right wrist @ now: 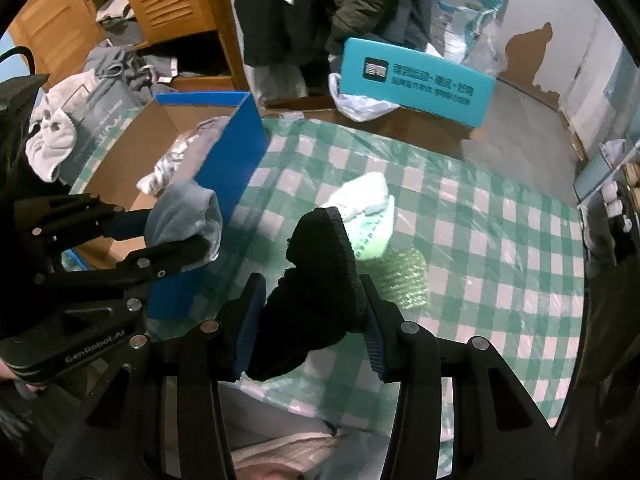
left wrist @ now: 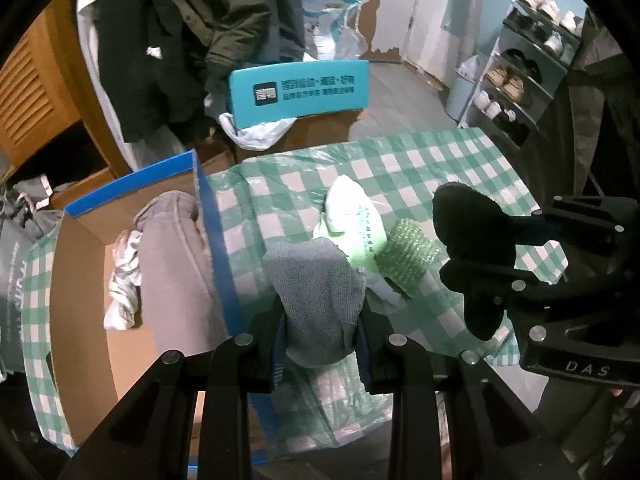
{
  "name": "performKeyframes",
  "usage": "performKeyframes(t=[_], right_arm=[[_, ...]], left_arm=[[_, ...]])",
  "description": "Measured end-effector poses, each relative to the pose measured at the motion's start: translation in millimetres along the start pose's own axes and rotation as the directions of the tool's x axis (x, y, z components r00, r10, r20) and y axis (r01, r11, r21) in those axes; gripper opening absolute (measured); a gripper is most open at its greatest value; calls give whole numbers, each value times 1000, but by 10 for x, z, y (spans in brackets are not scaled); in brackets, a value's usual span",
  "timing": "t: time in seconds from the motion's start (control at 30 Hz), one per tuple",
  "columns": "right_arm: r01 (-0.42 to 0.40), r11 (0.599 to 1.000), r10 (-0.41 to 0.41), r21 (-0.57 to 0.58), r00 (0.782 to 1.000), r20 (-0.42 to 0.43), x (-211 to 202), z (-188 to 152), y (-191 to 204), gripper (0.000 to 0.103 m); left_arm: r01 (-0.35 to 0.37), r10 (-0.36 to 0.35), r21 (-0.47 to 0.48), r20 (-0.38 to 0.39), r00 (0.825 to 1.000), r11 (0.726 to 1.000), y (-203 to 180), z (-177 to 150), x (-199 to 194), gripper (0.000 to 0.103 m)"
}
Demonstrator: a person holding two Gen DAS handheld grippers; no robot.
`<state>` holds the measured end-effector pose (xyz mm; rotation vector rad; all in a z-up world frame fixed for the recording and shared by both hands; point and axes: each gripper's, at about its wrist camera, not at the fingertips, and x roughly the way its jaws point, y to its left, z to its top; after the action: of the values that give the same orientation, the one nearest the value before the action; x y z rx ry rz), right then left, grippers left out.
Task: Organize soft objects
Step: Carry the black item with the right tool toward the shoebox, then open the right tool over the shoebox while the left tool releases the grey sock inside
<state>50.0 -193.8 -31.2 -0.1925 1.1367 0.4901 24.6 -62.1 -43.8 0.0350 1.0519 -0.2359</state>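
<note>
My left gripper (left wrist: 320,320) is shut on a grey sock (left wrist: 316,292) and holds it above the checked table, just right of the blue-edged cardboard box (left wrist: 216,240). It also shows in the right wrist view (right wrist: 188,236) beside the box (right wrist: 232,160). My right gripper (right wrist: 312,312) is shut on a black sock (right wrist: 316,280), held above the table; it shows in the left wrist view (left wrist: 468,256) too. A pale green plastic bag (left wrist: 352,224) and a green mesh roll (left wrist: 408,256) lie on the table between the grippers. The box holds a grey garment (left wrist: 172,264) and a white patterned cloth (left wrist: 124,280).
The table has a green-and-white checked cover (right wrist: 480,240). A teal sign board (left wrist: 300,92) and a white bag (left wrist: 256,132) stand behind it. Dark coats (left wrist: 180,40) hang at the back. A shoe rack (left wrist: 520,72) is at the right, a wooden cabinet (right wrist: 172,8) at the left.
</note>
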Motion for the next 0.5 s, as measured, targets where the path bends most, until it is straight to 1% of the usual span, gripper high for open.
performKeyframes(t=[0.2,0.5], right_arm=[[-21,999,21,-24,1000,13,18,138,199,45],[-50,997,50,-53,999,-2,143,352,526,45]], left_arm=[[-7,8,-35,15,1000,999,212,-24,-83,29],[-24,28,-95,40,999,995,597,-111,-219,29]])
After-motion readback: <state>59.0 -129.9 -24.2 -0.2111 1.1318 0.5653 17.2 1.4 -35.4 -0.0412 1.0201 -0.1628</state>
